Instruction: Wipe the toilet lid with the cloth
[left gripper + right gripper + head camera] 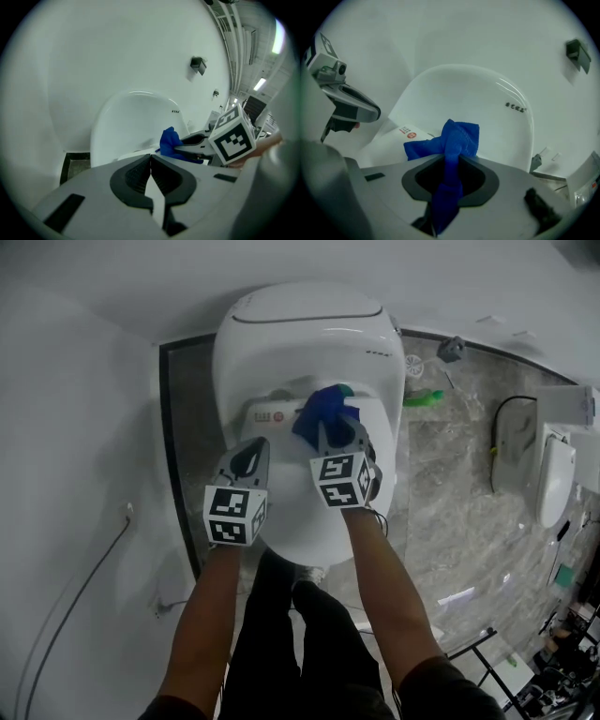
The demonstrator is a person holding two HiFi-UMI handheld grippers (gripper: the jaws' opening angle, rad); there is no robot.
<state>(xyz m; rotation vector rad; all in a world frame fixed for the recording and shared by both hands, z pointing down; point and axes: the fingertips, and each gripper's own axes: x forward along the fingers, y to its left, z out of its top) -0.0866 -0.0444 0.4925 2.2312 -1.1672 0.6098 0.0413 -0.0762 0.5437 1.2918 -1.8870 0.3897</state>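
Note:
A white toilet (281,329) stands against the wall, its lid (309,521) closed below me. My right gripper (333,432) is shut on a blue cloth (323,409) (452,140), which bunches out past the jaws over the rear part of the lid, near a small label (270,416). My left gripper (251,454) hovers over the lid's left side with its jaws shut and nothing between them (151,161). In the left gripper view the cloth (169,140) and the right gripper's marker cube (233,136) show at the right.
A dark strip of floor (178,446) runs along the toilet's left; marbled floor (450,493) lies to the right with a green brush (424,397), a drain (414,362) and a white appliance (555,479). A grey cable (84,587) trails on the white surface at the left.

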